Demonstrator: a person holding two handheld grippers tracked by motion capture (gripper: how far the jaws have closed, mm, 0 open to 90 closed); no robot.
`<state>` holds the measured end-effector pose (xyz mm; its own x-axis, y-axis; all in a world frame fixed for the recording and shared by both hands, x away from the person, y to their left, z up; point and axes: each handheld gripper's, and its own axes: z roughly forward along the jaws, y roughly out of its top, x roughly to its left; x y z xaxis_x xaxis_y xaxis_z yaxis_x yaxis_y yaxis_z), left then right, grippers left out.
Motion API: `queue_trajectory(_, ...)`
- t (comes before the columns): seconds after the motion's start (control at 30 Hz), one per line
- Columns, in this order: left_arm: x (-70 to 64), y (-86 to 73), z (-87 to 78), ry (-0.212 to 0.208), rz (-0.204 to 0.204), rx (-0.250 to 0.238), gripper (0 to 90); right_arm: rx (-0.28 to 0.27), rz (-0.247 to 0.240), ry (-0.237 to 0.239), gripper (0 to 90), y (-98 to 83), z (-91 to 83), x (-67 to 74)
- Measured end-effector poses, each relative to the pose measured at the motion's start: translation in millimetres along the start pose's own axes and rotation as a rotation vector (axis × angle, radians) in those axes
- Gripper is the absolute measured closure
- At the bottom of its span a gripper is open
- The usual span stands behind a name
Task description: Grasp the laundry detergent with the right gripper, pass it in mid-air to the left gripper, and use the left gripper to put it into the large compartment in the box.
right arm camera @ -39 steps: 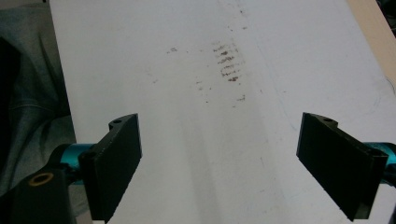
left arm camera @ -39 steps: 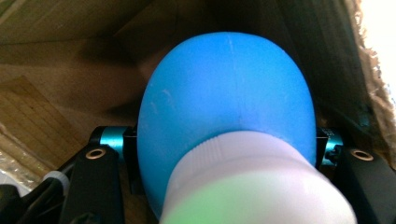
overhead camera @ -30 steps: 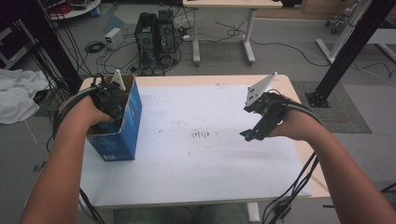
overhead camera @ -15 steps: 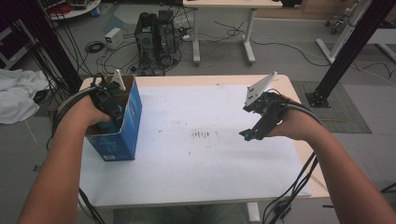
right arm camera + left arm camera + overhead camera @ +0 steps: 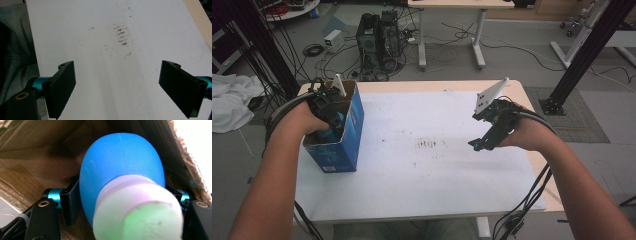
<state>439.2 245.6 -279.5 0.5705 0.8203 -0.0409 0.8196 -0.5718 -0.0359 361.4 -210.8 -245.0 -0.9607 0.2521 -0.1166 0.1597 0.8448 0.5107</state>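
Inside the box [image 5: 343, 137], left gripper [image 5: 120, 202] fingers have just been opening around the blue bottle [image 5: 120, 167], which looks nearly released. Placement nearly done; withdrawal left. Right gripper [image 5: 125, 87] hovers over tabletop [image 5: 100, 25], fingers wide, empty.

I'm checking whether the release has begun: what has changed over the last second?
The left tongs, down inside the blue cardboard box, have just been opening around the blue bottle, which is between their jaws. Nothing else visibly moved: both hands, the box and the open right tongs over the white table kept their places.
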Motion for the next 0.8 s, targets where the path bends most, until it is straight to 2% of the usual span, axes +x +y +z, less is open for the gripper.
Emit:
queue_trajectory(0.3,-1.8,-1.0,-2.7,0.003,0.008,-0.003,31.5,-0.003,0.008,-0.006,13.2,-0.1,-0.4,1.4)
queue_trajectory(0.33,-3.6,-1.4,-2.0,0.001,-0.014,-0.023,31.5,-0.003,0.002,-0.003,13.2,-0.1,-0.4,0.9)
queue_trajectory(0.37,-2.2,-1.3,-3.9,0.003,0.01,-0.005,31.5,-0.005,0.0,-0.002,13.2,-0.3,-0.1,0.8)
queue_trajectory(0.4,-2.3,-1.3,-4.9,0.003,0.012,-0.004,31.5,-0.005,0.002,-0.002,13.2,-0.3,0.0,1.0)
queue_trajectory(0.43,-4.2,-1.4,-4.7,0.004,-0.01,-0.025,31.5,-0.001,0.011,-0.005,13.2,-0.4,-0.4,1.6)
queue_trajectory(0.47,-2.9,-1.4,-6.9,0.004,0.011,-0.009,31.5,-0.004,0.008,-0.005,13.2,-0.4,-0.1,1.5)
queue_trajectory(0.6,-3.5,-1.9,-10.7,0.003,0.021,-0.006,27.6,-0.007,0.004,-0.006,13.2,0.0,0.3,1.4)
queue_trajectory(0.7,-4.2,-2.4,-11.5,-0.011,0.015,-0.01,27.3,-0.008,0.002,-0.003,13.2,0.0,0.8,1.0)
queue_trajectory(0.77,-6.2,-2.6,-10.6,-0.008,-0.006,-0.031,27.3,-0.006,0.006,-0.004,13.2,-0.3,0.6,1.3)
queue_trajectory(0.8,-5.1,-2.3,-12.6,-0.01,0.018,-0.012,27.4,-0.007,0.009,-0.004,13.2,-0.4,0.8,1.5)
